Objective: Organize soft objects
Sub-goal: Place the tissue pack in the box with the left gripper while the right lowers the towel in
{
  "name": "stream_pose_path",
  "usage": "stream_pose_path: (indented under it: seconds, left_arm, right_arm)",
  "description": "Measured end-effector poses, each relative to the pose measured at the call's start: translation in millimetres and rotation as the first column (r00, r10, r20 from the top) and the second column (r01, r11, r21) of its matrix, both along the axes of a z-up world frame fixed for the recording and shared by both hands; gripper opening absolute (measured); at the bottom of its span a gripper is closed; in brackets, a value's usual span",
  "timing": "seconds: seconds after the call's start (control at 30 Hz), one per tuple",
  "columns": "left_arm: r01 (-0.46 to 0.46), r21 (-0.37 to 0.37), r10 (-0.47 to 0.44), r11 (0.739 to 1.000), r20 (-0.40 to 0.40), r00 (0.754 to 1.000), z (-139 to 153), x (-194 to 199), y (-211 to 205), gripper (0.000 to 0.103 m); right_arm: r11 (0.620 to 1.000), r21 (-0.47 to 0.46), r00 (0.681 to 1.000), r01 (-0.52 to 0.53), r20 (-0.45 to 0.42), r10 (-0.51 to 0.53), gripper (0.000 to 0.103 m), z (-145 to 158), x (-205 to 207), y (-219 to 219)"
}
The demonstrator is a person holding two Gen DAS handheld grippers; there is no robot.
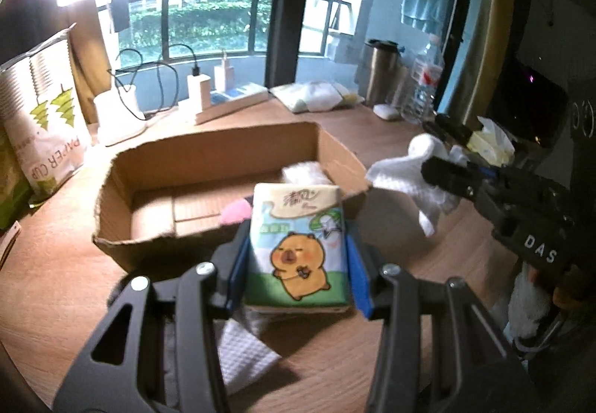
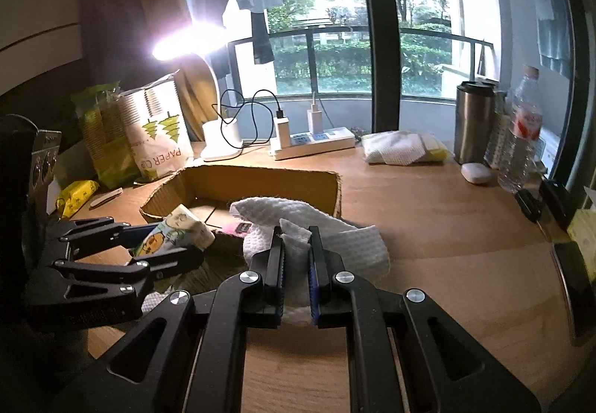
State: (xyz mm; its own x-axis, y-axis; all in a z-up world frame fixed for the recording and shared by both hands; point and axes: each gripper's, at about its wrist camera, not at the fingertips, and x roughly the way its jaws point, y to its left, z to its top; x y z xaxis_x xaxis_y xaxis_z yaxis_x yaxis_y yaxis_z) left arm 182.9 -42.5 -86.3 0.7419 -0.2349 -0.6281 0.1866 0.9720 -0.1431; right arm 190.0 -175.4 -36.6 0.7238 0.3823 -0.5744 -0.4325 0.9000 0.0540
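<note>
My left gripper (image 1: pixel 298 245) is shut on a tissue pack (image 1: pixel 298 245) printed with a cartoon capybara, held just in front of the near wall of an open cardboard box (image 1: pixel 208 159). The pack also shows in the right wrist view (image 2: pixel 175 230). My right gripper (image 2: pixel 296 238) is shut on a white textured cloth (image 2: pixel 335 230), held above the table by the box's right side; the cloth also shows in the left wrist view (image 1: pixel 406 178). Inside the box lie a pink item (image 1: pixel 234 210) and a white soft item (image 1: pixel 303 171).
A white paper towel (image 1: pixel 242 357) lies on the wooden table under my left gripper. A paper-cup bag (image 2: pixel 156 137), power strip with chargers (image 2: pixel 316 145), folded cloths (image 2: pixel 402 148), steel tumbler (image 2: pixel 473 122), water bottle (image 2: pixel 521 137) and white soap (image 2: pixel 476 172) line the back.
</note>
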Motion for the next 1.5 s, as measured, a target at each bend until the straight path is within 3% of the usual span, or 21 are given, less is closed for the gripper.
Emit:
stream_pose_path:
  seconds: [0.7, 1.3, 1.37, 1.4, 1.43, 1.5]
  left_arm:
    - [-0.142, 0.006, 0.141, 0.99, 0.057, 0.988, 12.2, 41.1, 64.7, 0.047]
    - [-0.145, -0.038, 0.143, 0.989, -0.063, 0.988, -18.6, 83.6, 76.3, 0.048]
    - [-0.144, -0.051, 0.14, 0.988, -0.071, 0.988, -19.4, 85.9, 77.2, 0.052]
    - [-0.146, -0.057, 0.141, 0.988, -0.076, 0.987, -20.3, 86.7, 78.2, 0.057]
    - [-0.149, -0.059, 0.144, 0.987, -0.079, 0.986, -20.8, 87.1, 79.2, 0.069]
    - [-0.156, -0.071, 0.151, 0.985, -0.079, 0.985, -20.6, 86.7, 82.2, 0.075]
  right_arm:
    - [0.997, -0.029, 0.997, -0.074, -0.008, 0.074, 0.011, 6.9, 45.6, 45.6]
    - [0.993, -0.027, 0.992, -0.114, -0.062, 0.112, 0.011, -12.4, 99.4, 77.6]
    - [0.993, -0.025, 0.991, -0.115, -0.071, 0.113, 0.011, -16.1, 105.8, 80.3]
    - [0.993, -0.024, 0.991, -0.116, -0.075, 0.114, 0.011, -17.4, 107.9, 81.6]
    - [0.993, -0.022, 0.99, -0.117, -0.081, 0.114, 0.011, -19.5, 111.0, 83.3]
    - [0.993, -0.014, 0.989, -0.118, -0.087, 0.116, 0.011, -21.1, 113.8, 85.3]
